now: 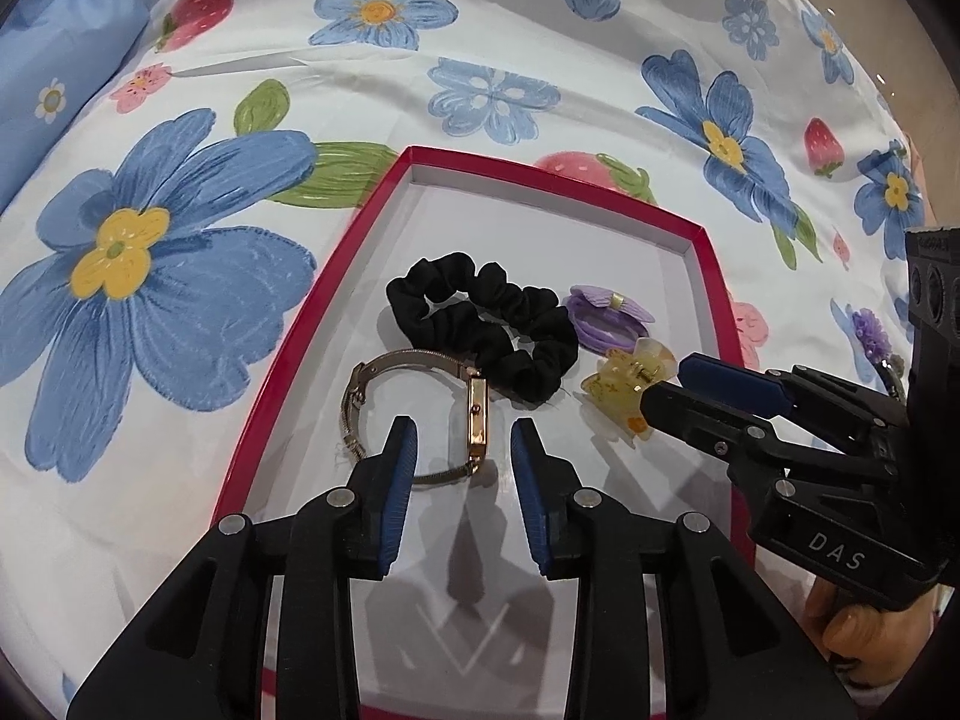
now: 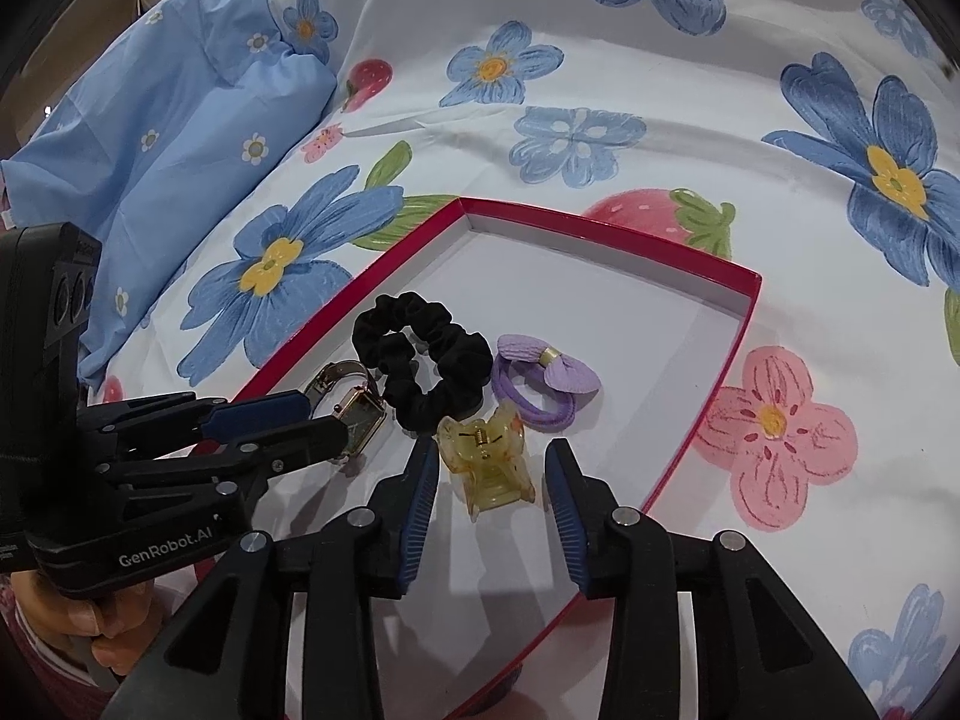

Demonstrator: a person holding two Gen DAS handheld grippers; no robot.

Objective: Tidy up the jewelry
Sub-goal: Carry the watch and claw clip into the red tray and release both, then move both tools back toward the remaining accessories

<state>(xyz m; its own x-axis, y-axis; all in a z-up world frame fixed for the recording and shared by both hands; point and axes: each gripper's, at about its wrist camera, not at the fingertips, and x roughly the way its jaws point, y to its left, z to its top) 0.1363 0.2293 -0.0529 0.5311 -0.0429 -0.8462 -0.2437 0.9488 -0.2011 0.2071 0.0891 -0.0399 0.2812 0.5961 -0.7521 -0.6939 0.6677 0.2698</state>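
Note:
A red-rimmed white tray (image 1: 696, 234) (image 2: 744, 300) lies on a floral bedsheet. In it lie a gold watch (image 1: 477, 414) (image 2: 360, 414), a black scrunchie (image 1: 480, 318) (image 2: 420, 360), a purple bow hair tie (image 1: 606, 312) (image 2: 546, 378) and a yellow translucent claw clip (image 1: 624, 390) (image 2: 486, 462). My left gripper (image 1: 462, 432) is open, its jaws either side of the watch face, just above the tray. My right gripper (image 2: 492, 456) is open, its jaws either side of the claw clip. Each gripper shows in the other's view, the right (image 1: 678, 387) and the left (image 2: 324, 414).
The sheet (image 1: 180, 300) with blue flowers and strawberries surrounds the tray. A light blue pillow (image 2: 180, 138) lies at the far left. A purple flower piece (image 1: 870, 330) lies on the sheet right of the tray, partly hidden by the right gripper.

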